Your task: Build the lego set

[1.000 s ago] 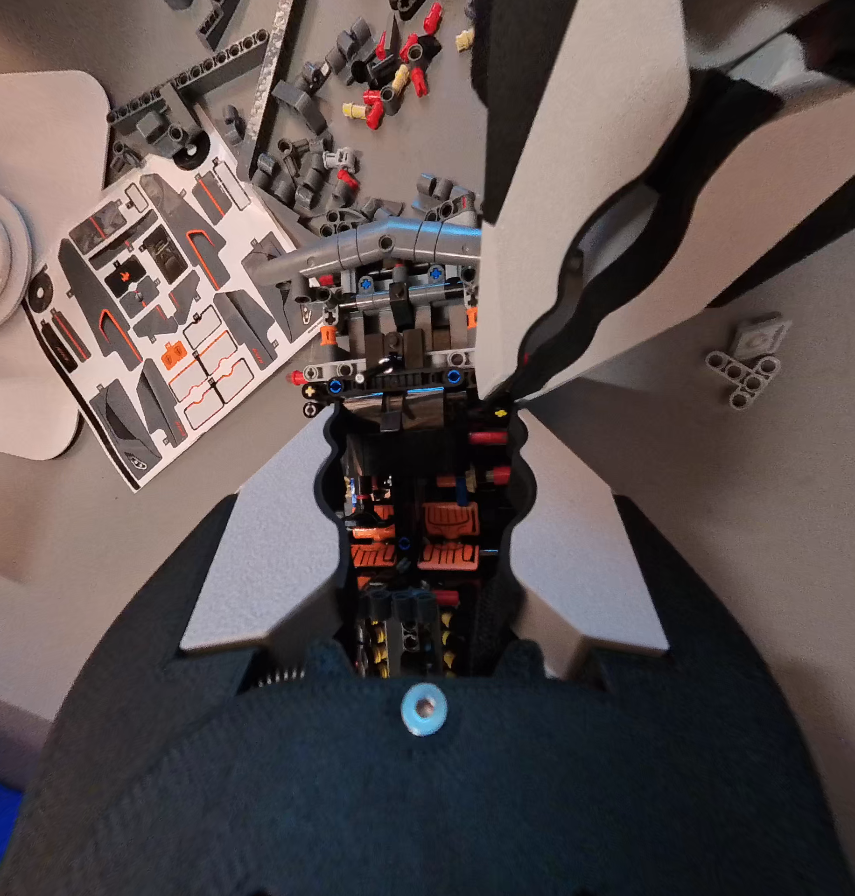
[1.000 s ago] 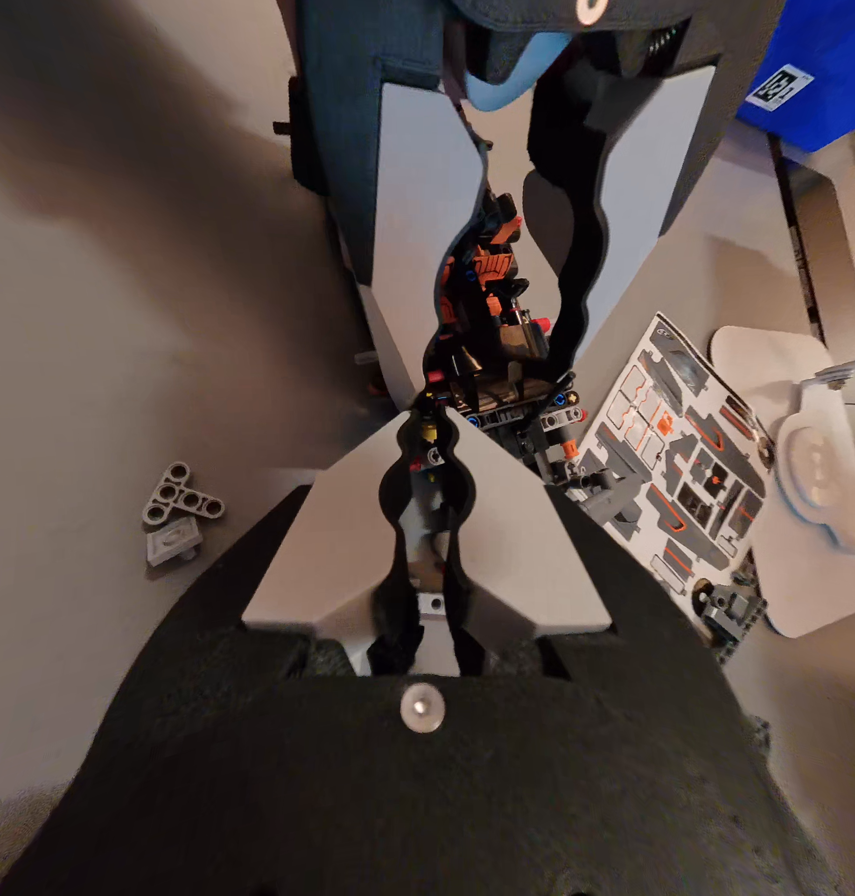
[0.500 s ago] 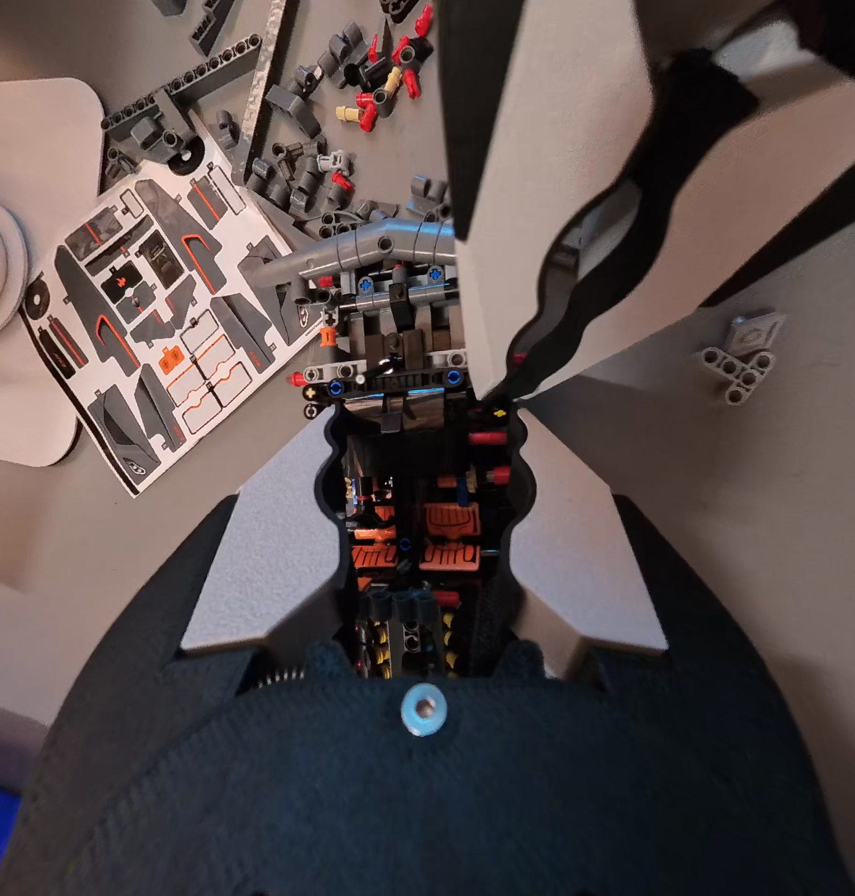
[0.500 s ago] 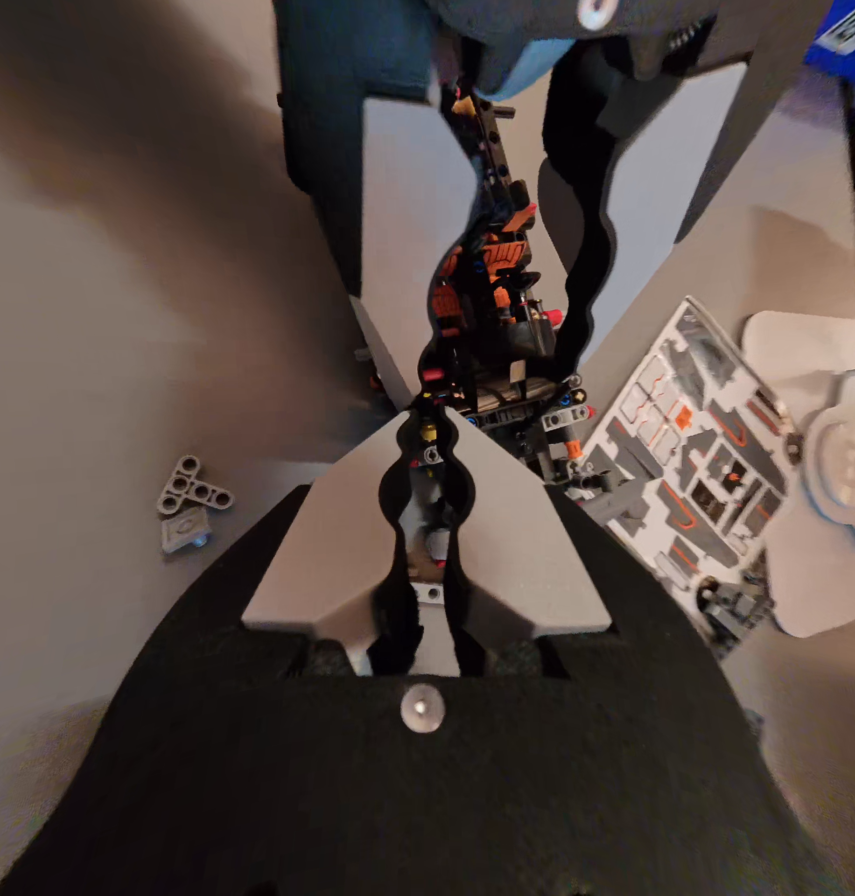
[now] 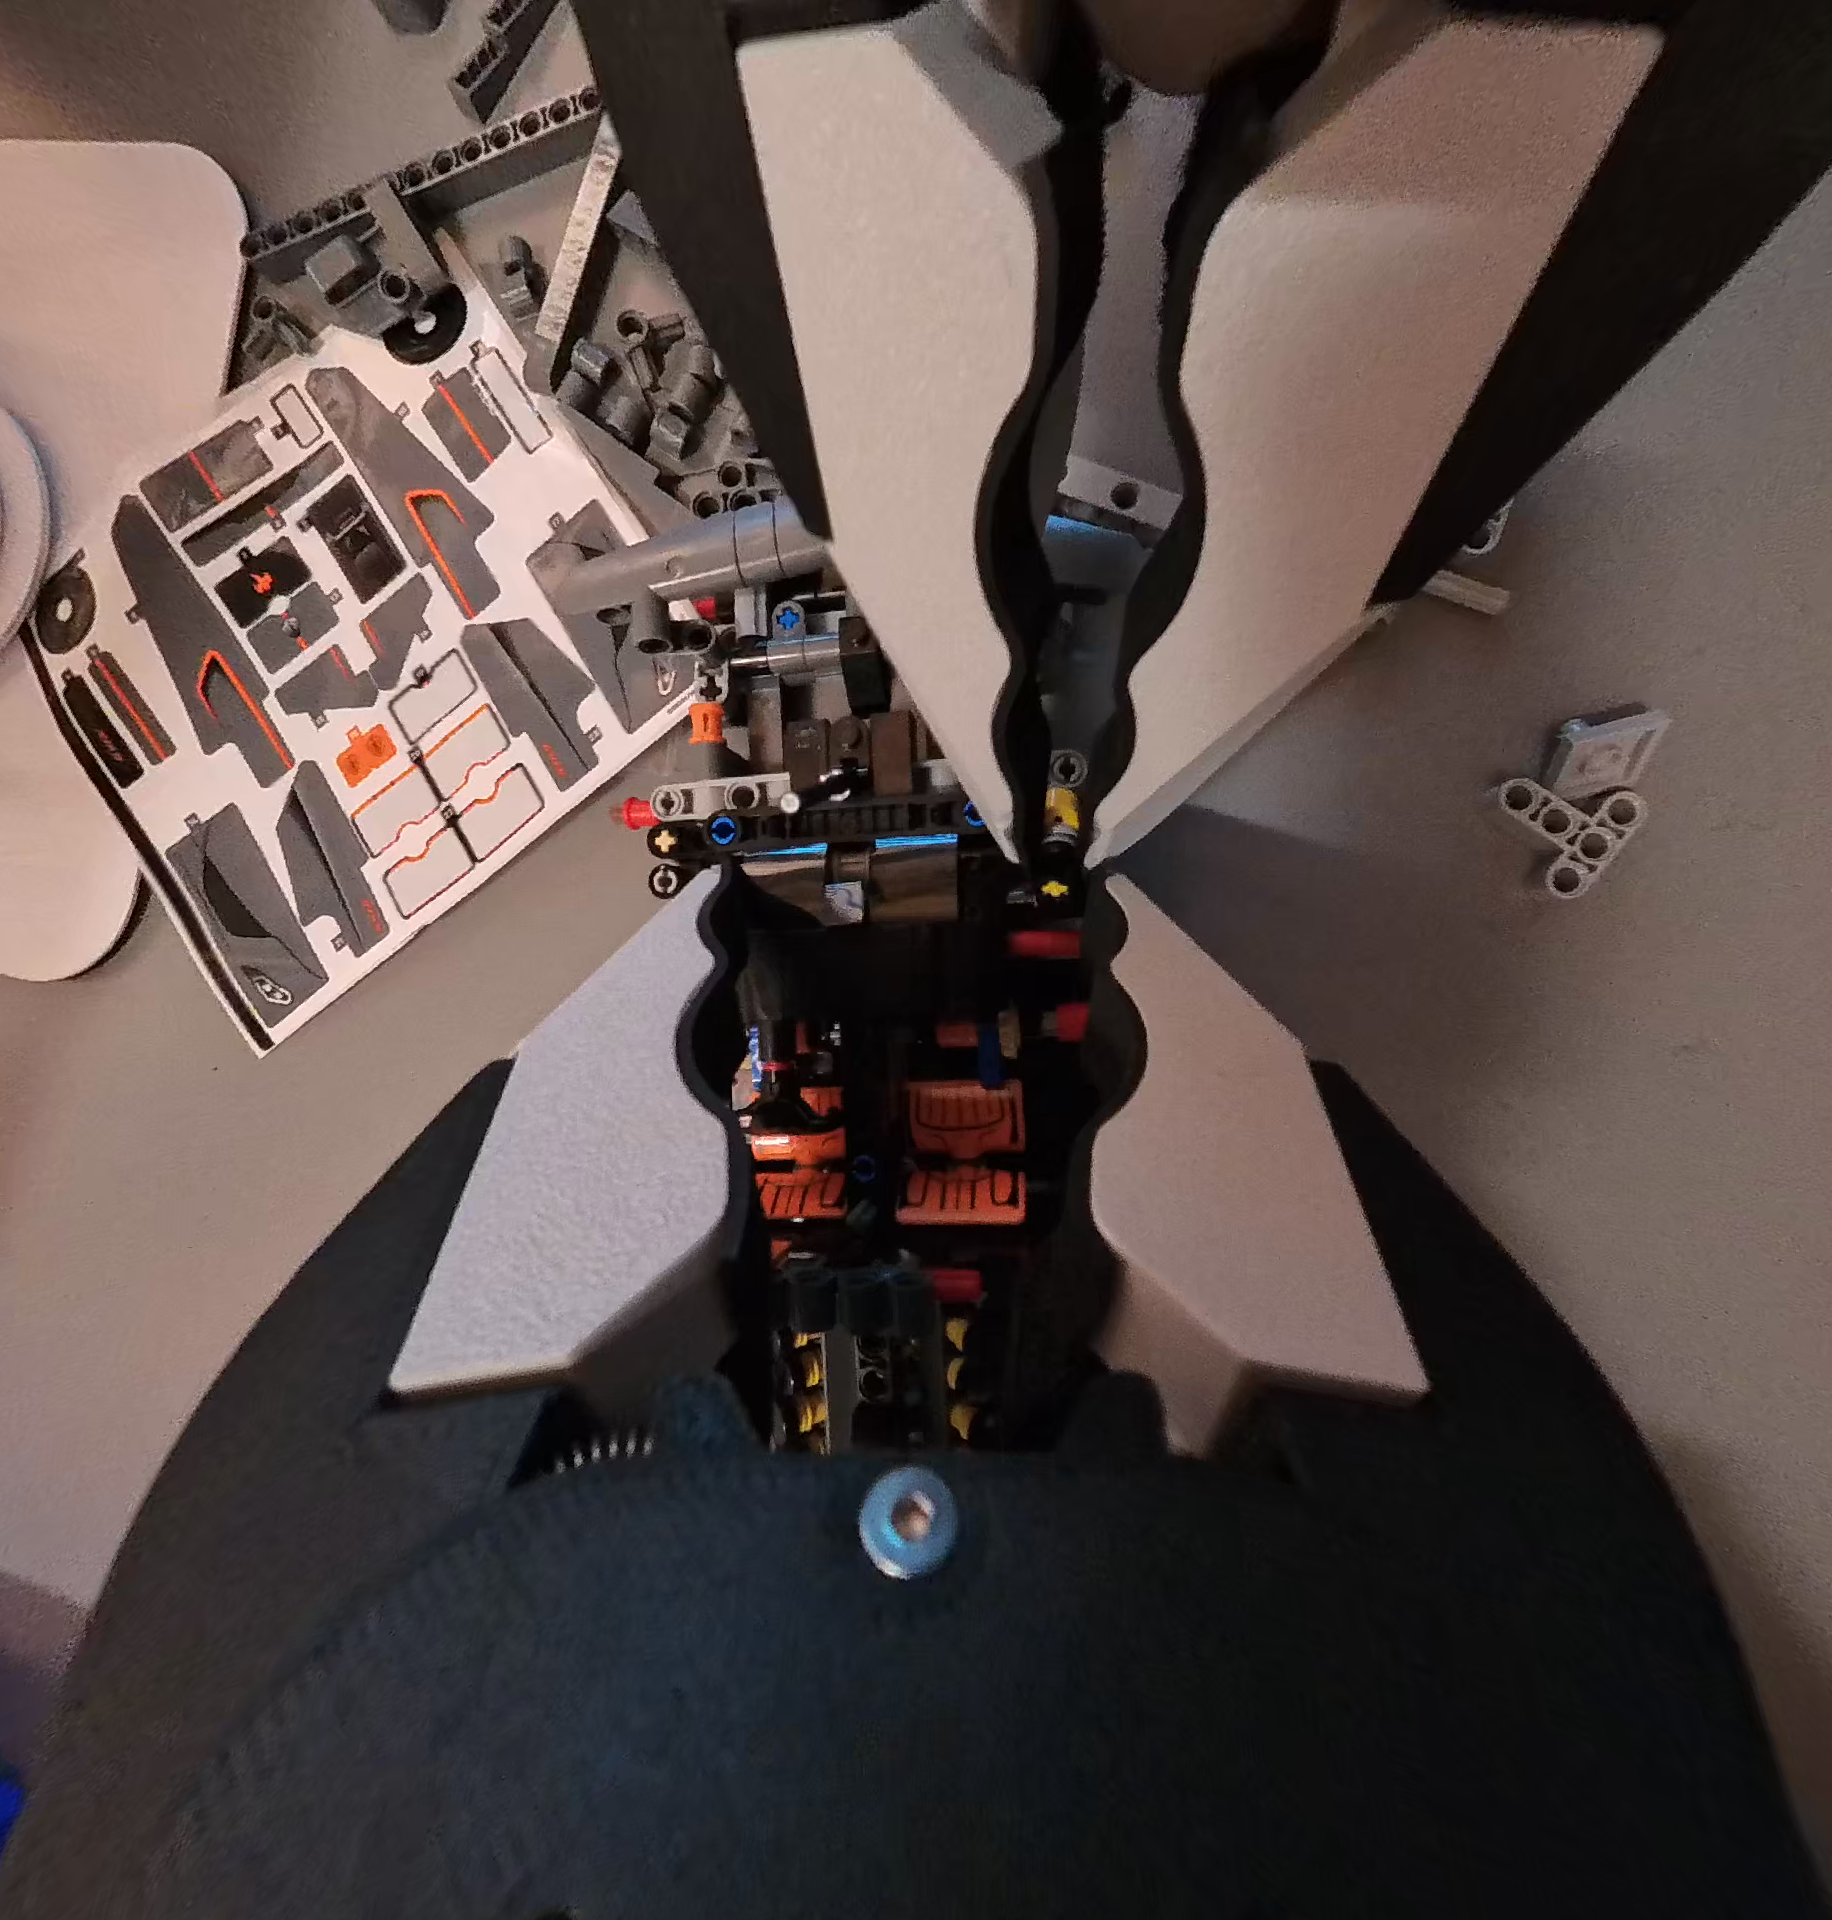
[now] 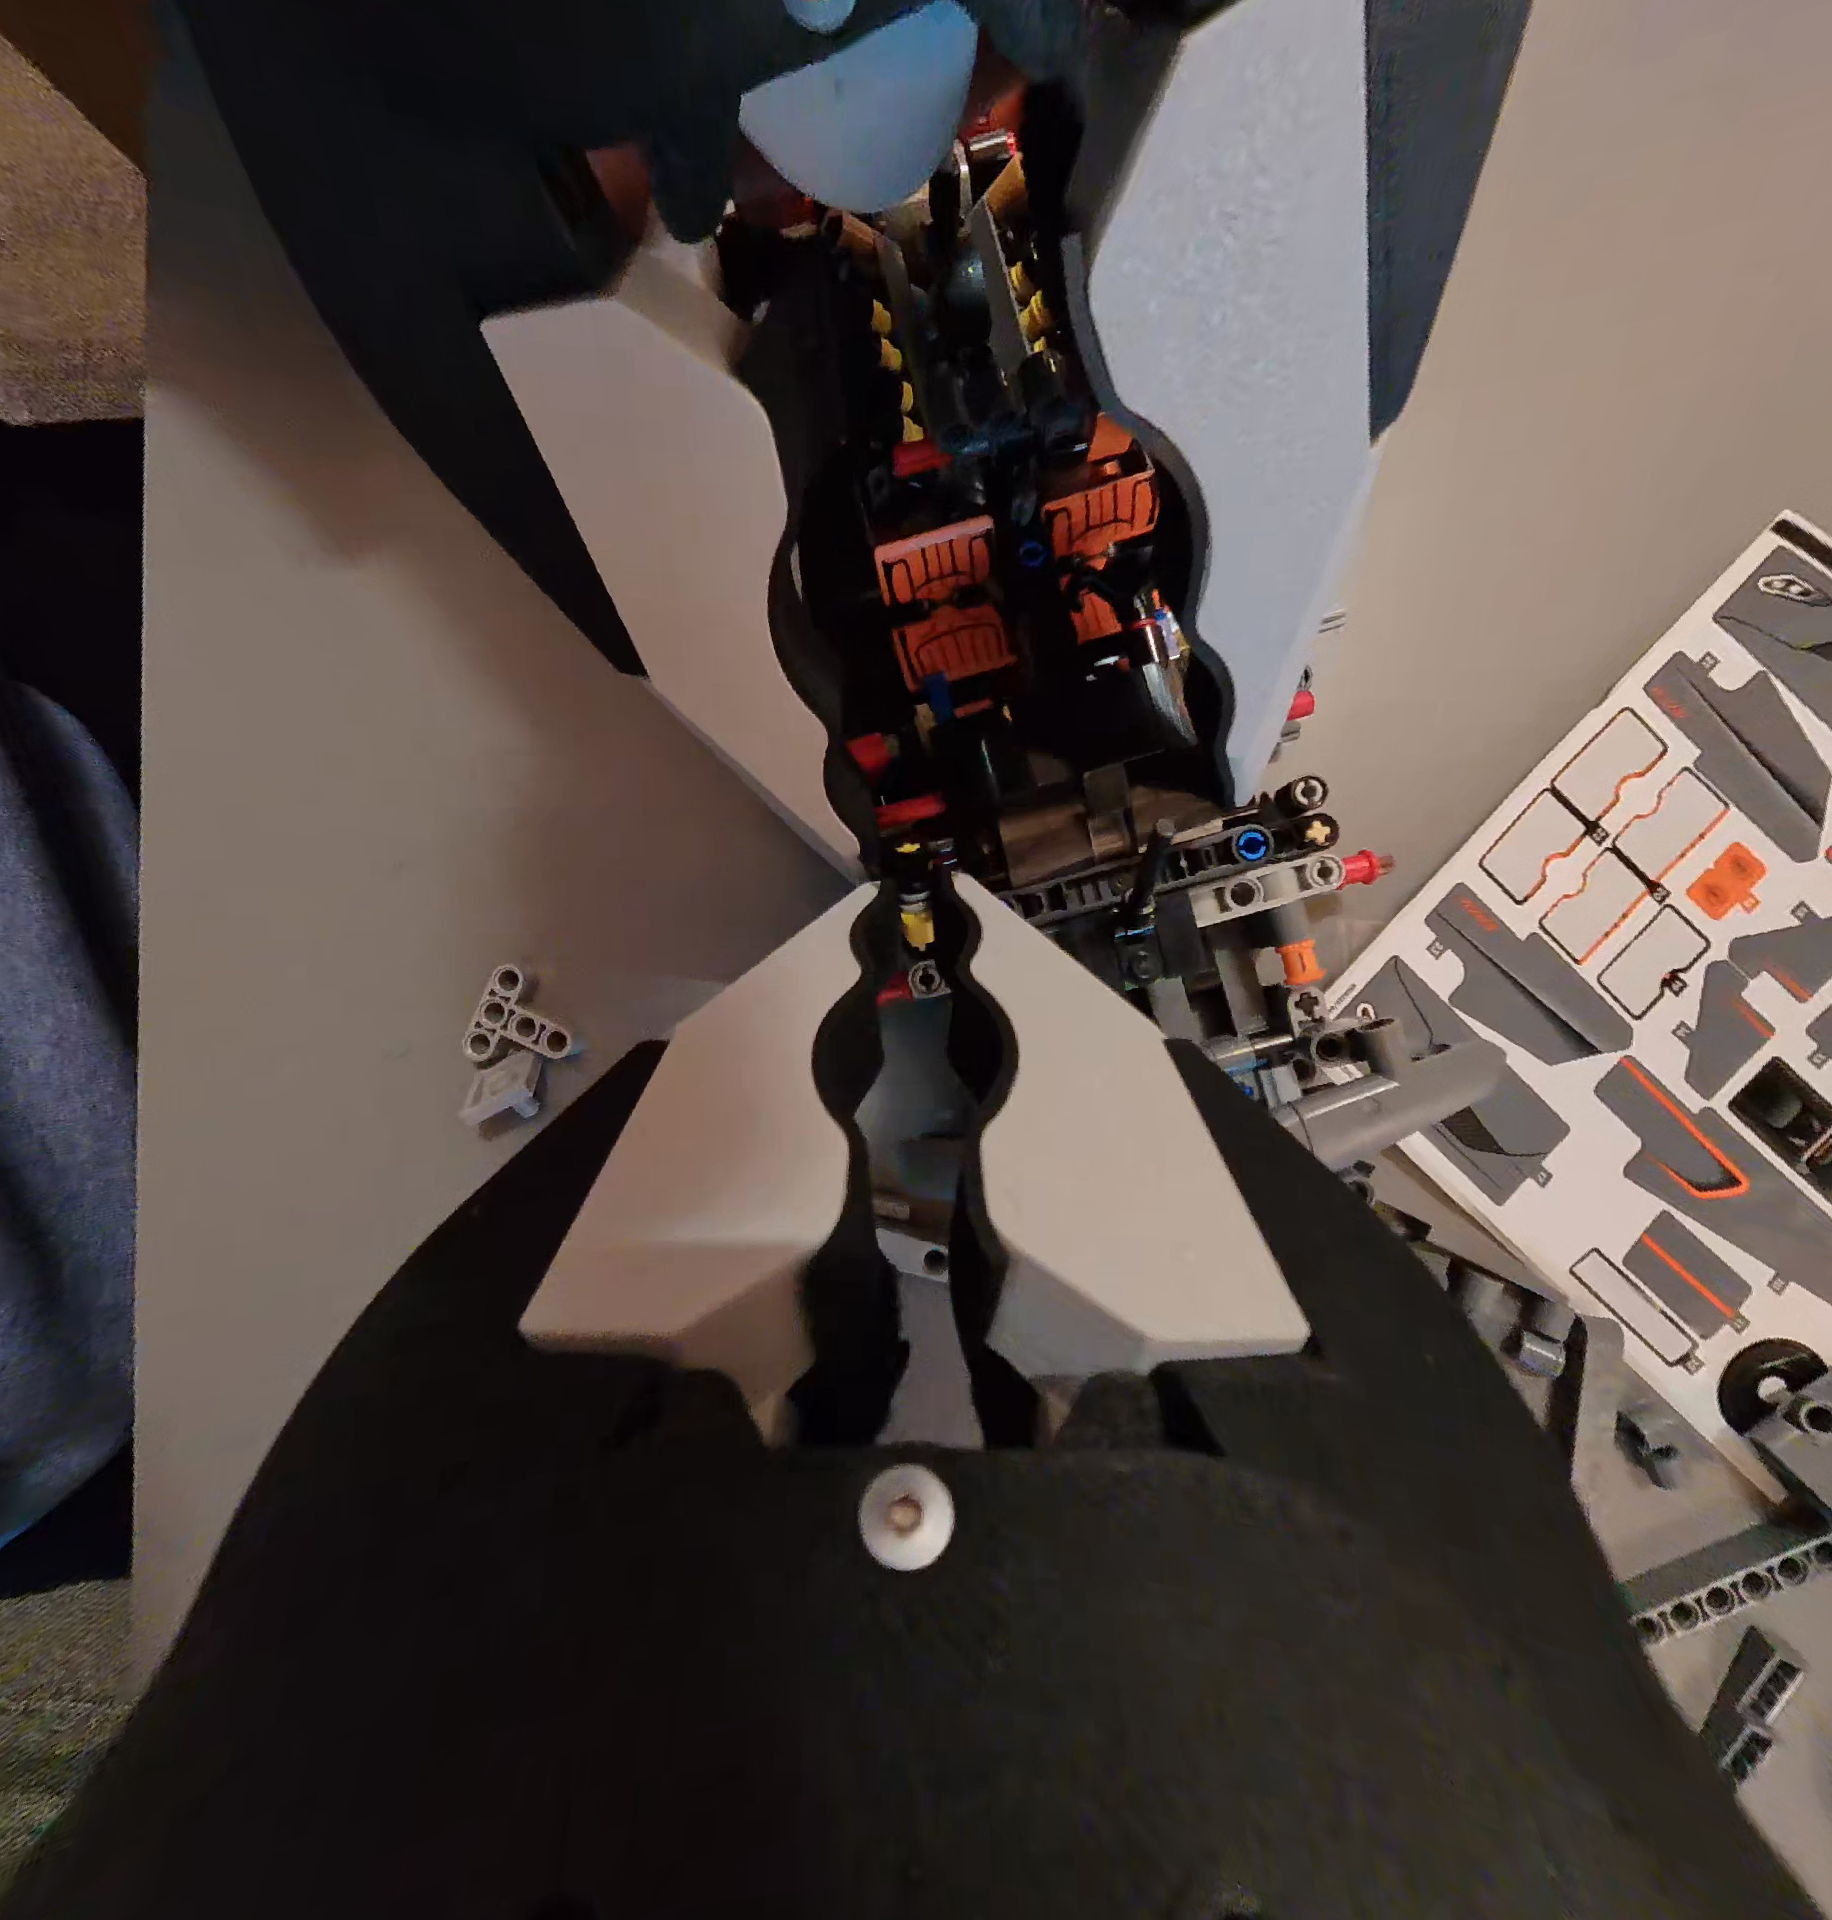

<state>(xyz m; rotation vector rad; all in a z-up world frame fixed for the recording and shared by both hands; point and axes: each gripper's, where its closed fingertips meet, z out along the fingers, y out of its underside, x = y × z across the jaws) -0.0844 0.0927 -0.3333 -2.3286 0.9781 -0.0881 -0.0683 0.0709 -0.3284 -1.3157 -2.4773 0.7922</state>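
The partly built Lego car [image 5: 891,1122], black with orange seats, lies lengthwise between my left gripper's [image 5: 912,883] fingers, which are shut on its sides. It also shows in the right wrist view [image 6: 1005,623], held by the left gripper [image 6: 1047,821] reaching in from the top. My right gripper [image 6: 914,891] faces it, its tips nearly closed on a small yellow pin [image 6: 917,914] at the car's front corner. In the left wrist view the right gripper [image 5: 1055,847] comes down from the top onto that pin [image 5: 1063,810].
A sticker sheet [image 5: 340,665] lies left of the car, also in the right wrist view [image 6: 1670,987]. Loose dark grey parts [image 5: 663,384] and a long beam [image 5: 455,177] lie beyond it. A light grey T-shaped beam with a small plate [image 5: 1577,831] lies to the right. A pale board [image 5: 60,416] is far left. Left and right tips are no more than a few centimetres apart. The long beam [image 5: 455,177] is about 20 cm from my left fingertips. It is also in sight in the right wrist view [image 6: 1771,1556].
My right gripper has swung round from a slant to point straight at the left gripper, its tips staying at the car's front corner. The left gripper still holds the car.
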